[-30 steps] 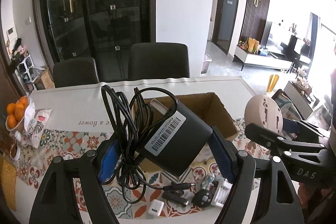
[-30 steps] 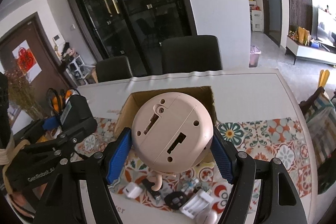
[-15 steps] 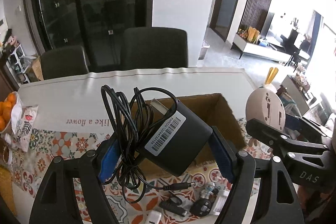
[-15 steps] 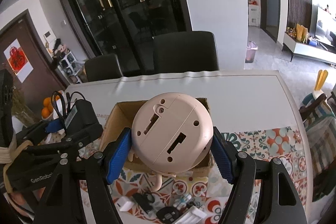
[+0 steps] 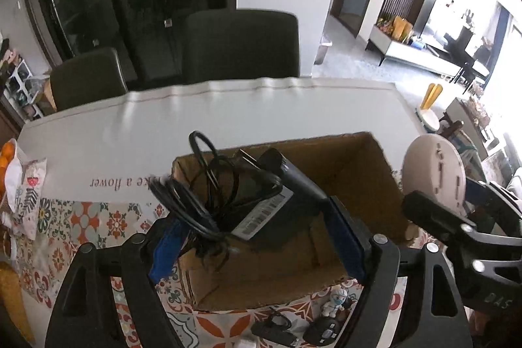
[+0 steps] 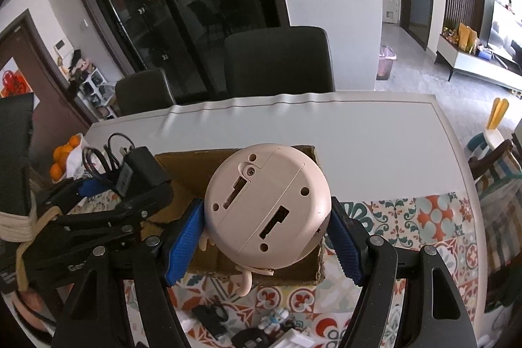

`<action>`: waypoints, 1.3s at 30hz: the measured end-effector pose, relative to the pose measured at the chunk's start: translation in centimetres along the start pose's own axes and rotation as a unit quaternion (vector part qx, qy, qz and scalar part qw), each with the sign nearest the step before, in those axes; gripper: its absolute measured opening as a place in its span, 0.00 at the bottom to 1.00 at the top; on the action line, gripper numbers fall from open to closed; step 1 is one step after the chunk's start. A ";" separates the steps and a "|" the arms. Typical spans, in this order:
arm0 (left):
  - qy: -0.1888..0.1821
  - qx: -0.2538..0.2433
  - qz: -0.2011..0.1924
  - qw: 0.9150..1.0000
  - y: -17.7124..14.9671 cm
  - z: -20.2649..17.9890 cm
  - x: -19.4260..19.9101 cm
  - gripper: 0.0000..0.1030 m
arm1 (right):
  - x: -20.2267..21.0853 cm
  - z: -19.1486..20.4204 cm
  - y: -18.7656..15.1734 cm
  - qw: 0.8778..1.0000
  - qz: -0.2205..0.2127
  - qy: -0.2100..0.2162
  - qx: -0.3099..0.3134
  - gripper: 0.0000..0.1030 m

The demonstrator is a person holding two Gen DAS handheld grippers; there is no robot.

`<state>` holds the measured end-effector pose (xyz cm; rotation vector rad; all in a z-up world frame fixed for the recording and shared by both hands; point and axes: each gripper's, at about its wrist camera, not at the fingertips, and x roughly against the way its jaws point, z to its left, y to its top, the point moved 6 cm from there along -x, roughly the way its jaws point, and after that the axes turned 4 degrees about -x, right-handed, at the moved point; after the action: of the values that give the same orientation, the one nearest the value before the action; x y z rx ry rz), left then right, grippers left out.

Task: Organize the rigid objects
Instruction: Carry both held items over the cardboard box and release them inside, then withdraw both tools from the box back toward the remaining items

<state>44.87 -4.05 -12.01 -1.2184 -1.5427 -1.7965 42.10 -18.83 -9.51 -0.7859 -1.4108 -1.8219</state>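
Over cardboard box (image 5: 342,172), left tool (image 5: 257,237) holds adapter (image 5: 280,211) tilted, prongs far-left.

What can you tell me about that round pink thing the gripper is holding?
The round pink toy looks like smooth plastic. Its flat underside faces the right wrist camera, showing screw holes, two slots and a panel that may be a battery cover. A small pale limb hangs below. The right gripper pinches its sides with blue pads, above the open cardboard box.

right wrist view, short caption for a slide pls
Right gripper holds a round pink toy base-up over the open cardboard box.
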 end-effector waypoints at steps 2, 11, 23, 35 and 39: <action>0.009 0.000 -0.005 1.000 0.0 0.3 0.0 0.82 | -0.2 0.0 0.0 1.000 0.002 -0.001 0.000 0.71; 0.089 0.002 -0.041 0.995 0.1 2.6 2.4 0.95 | -0.9 1.0 0.1 1.000 0.013 0.008 0.009 0.71; 0.130 0.023 -0.051 0.990 -1.2 5.8 4.2 0.97 | -1.8 3.7 0.6 0.999 0.004 0.001 0.036 0.79; 0.116 0.022 -0.085 0.989 -3.2 4.1 8.0 0.99 | 3.4 3.6 -0.7 0.998 -0.040 0.000 0.040 0.80; 0.111 0.014 -0.097 0.989 -3.9 2.9 9.3 0.99 | 5.5 3.1 -2.0 0.998 -0.051 0.001 0.036 0.80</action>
<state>38.02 1.45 -6.22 -0.8469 -1.5943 -1.9515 37.46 -16.32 -5.45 -0.6871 -1.5320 -1.8365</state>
